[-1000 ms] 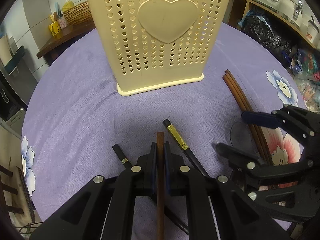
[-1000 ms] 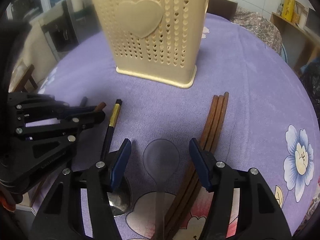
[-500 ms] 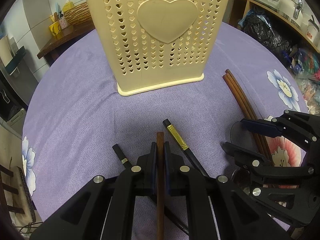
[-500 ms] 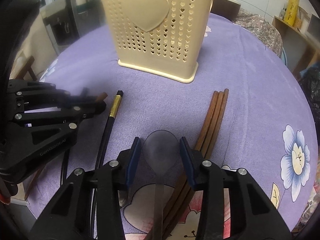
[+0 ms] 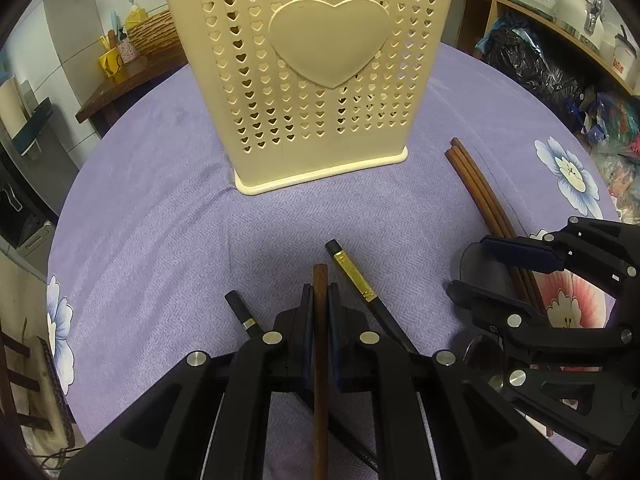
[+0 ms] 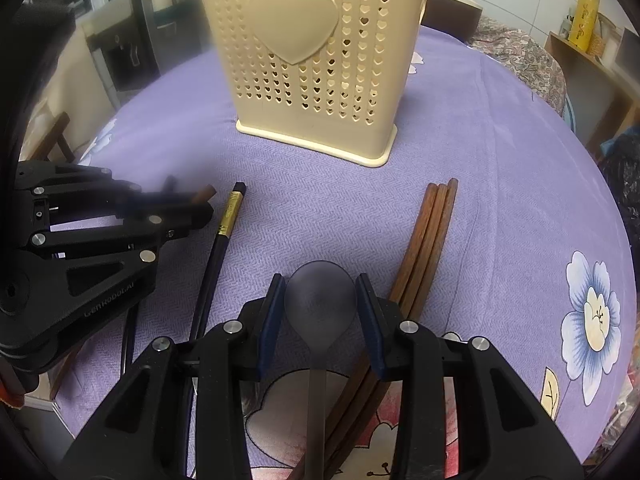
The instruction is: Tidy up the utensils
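A cream utensil basket [image 5: 316, 76] with heart holes stands upright at the far side of the purple tablecloth; it also shows in the right wrist view [image 6: 316, 60]. My left gripper [image 5: 319, 300] is shut on a brown chopstick [image 5: 320, 360]. My right gripper [image 6: 320, 300] is closed around the bowl of a grey spoon [image 6: 320, 300], its pads touching both sides. Brown chopsticks [image 6: 424, 248] lie right of the spoon. A black chopstick with a gold band [image 5: 356, 280] lies between the grippers.
A second black chopstick [image 5: 240, 312] lies left of my left gripper. A metal spoon bowl [image 5: 478, 354] sits under the right gripper. Shelves with appliances and bags stand beyond the table's right edge, a wooden side table at the back left.
My right gripper has moved forward and closed its jaws from wide open onto the grey spoon's bowl. My left gripper has stayed still, holding the brown chopstick.
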A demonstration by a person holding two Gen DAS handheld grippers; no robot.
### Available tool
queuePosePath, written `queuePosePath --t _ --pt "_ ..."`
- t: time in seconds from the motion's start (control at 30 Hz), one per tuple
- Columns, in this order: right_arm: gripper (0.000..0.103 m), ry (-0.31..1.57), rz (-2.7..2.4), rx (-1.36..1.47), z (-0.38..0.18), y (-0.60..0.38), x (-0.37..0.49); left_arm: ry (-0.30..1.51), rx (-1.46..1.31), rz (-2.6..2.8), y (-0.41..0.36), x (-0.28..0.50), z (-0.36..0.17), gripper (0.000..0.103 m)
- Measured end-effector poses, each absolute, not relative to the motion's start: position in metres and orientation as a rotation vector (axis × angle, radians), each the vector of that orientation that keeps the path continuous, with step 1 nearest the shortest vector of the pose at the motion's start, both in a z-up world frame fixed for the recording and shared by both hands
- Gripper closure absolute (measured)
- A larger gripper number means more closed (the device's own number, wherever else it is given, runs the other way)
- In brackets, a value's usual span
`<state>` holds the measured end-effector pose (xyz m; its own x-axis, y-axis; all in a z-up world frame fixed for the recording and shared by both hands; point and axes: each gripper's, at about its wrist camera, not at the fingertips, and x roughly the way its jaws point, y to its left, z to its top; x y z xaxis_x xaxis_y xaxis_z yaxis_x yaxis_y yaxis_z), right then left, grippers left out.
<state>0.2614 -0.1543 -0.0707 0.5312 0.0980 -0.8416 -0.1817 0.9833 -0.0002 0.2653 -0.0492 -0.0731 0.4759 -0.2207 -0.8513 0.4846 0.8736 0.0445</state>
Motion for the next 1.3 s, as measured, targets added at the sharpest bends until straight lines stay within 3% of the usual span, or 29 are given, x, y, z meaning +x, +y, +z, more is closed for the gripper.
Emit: queuePosePath --t 0.53,1.0,1.3 --pt "0.066 0.972 0.173 -0.064 -0.065 -0.159 0.262 0.970 0.269 -0.422 -0.049 0.263 -0.068 0.095" --pt "0.066 0.777 0.297 0.096 0.026 -0.184 0.224 0.694 0.108 -0.439 -0.001 0.223 0.041 0.095" --pt "0.066 0.670 0.315 0.118 0.066 -0.190 0.212 0.598 0.072 -0.414 0.018 0.214 0.080 0.095"
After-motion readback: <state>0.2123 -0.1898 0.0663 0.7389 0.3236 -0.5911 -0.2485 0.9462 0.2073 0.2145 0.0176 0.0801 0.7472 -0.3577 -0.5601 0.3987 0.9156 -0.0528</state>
